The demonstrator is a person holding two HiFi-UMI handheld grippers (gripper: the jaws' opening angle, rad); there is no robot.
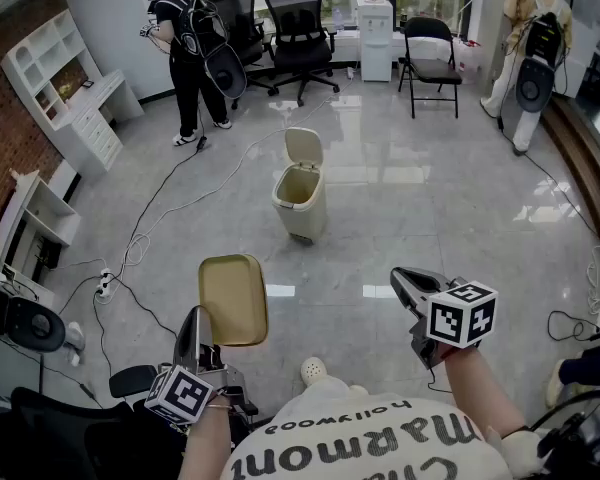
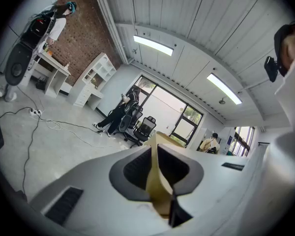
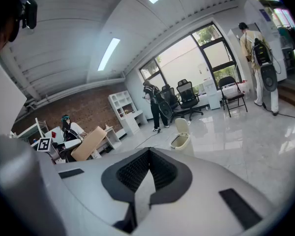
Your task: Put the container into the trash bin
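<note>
Gripping the container (image 1: 232, 298) by one rim, the left gripper (image 1: 196, 320) has its jaws nearly closed on the thin tan wall. The left gripper view shows that wall pinched edge-on between the pads. The container is held up in the air at the person's left, well apart from the trash bin (image 1: 302, 200). The right gripper (image 3: 148, 152) is empty, its jaw tips pressed together, and it is angled somewhat downward.

**Step in hand, as judged:** carrying the container to the bin.
- The bin stands across open floor with its lid (image 1: 304, 148) upright, so the mouth should need no help from the right gripper.
- The container looks about as broad as the mouth, so it would be best presented narrow end first.
- Release should wait until the container's lower end is inside the rim.
- A one-rim hold may let the container swing, so a slow approach is advised.
- A cable (image 1: 170, 203) runs over the floor to the left of the bin and calls for care underfoot.

**Not determinable:**
- whether the face shown in the head view is the container's open side or its base
- whether the container holds anything
- the bottom of the bin's interior
- the bin itself in the left gripper view, where it does not show
</note>
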